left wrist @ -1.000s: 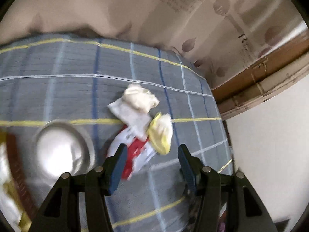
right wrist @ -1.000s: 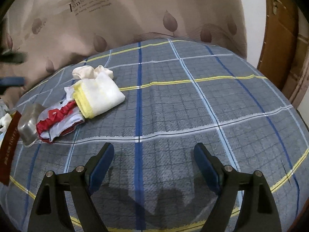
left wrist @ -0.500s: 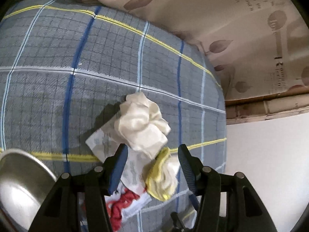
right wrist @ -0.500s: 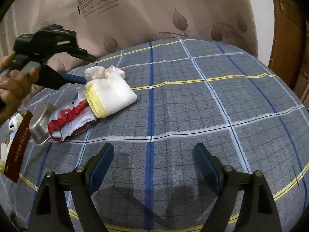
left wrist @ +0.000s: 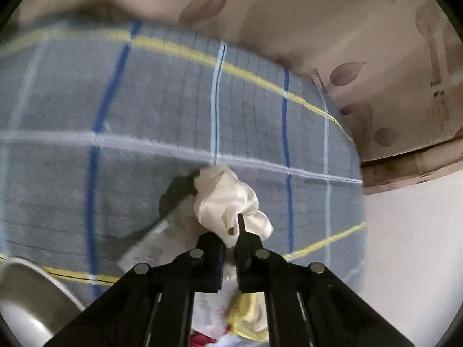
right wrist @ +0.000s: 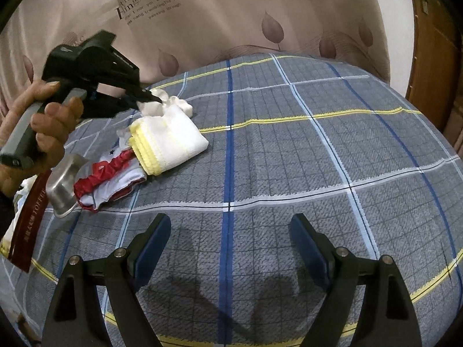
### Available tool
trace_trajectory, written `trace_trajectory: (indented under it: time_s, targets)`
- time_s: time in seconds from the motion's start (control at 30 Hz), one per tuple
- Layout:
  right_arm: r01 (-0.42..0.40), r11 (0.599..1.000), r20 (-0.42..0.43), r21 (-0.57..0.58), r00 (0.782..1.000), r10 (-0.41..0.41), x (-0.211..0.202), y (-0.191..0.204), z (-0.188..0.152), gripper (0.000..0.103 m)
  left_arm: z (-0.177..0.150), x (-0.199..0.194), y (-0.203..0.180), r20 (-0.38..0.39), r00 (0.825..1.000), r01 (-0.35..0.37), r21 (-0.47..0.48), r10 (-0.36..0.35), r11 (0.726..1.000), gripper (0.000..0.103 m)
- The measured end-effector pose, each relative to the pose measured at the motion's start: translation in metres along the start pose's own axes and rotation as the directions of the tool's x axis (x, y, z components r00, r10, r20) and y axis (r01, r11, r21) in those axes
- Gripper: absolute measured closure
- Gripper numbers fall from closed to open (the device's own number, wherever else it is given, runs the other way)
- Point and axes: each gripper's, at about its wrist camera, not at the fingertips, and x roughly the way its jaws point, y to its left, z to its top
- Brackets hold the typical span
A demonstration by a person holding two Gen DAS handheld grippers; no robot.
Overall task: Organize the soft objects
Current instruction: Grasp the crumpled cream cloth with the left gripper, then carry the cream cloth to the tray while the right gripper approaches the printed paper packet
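A crumpled cream cloth (left wrist: 225, 202) lies at the far end of a small pile on the plaid bedsheet (right wrist: 289, 144). My left gripper (left wrist: 230, 245) has its jaws closing tight on the cloth's near edge, and its pads press on the fabric. In the right wrist view the left gripper (right wrist: 156, 98), held by a hand, bites the cream cloth (right wrist: 181, 104) from the left. Next to it lie a folded white towel with yellow edges (right wrist: 170, 141) and a red and white garment (right wrist: 110, 182). My right gripper (right wrist: 231, 240) hovers open over bare sheet, holding nothing.
A steel bowl (right wrist: 63, 185) sits left of the garment, with a dark red toffee pack (right wrist: 29, 219) beside it. A leaf-print curtain (right wrist: 231, 14) hangs behind the bed. At the far right stands a wooden door (right wrist: 434, 57). The sheet's right half holds nothing.
The left gripper moved forward and down over the pile to the cream cloth and went from wide open to shut on it. The right gripper stayed in place.
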Motion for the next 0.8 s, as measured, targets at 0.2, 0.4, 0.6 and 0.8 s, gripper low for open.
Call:
trace_trajectory:
  time_s: [0.2, 0.4, 0.6, 0.8]
  targets:
    - [0.002, 1.0, -0.003, 0.002, 1.0, -0.002, 0.0, -0.001, 0.0, 0.02, -0.018, -0.072, 0.004, 0.204, 0.978, 0.03, 0.025, -0.035, 0.999, 0.098]
    - [0.006, 1.0, -0.004, 0.0, 1.0, -0.006, 0.001, -0.003, 0.001, 0.02, -0.048, -0.145, 0.03, 0.325, 0.946, -0.002, 0.0, 0.002, 1.0, 0.098]
    - [0.028, 0.999, -0.014, -0.016, 1.0, -0.028, 0.003, 0.0, 0.0, 0.02, -0.099, -0.2, 0.083, 0.382, 0.923, -0.003, -0.082, 0.035, 0.997, 0.098]
    - [0.05, 0.998, -0.023, -0.031, 0.998, -0.05, 0.004, 0.004, -0.001, 0.02, -0.141, -0.226, 0.122, 0.378, 0.923, -0.033, -0.118, 0.076, 0.992, 0.098]
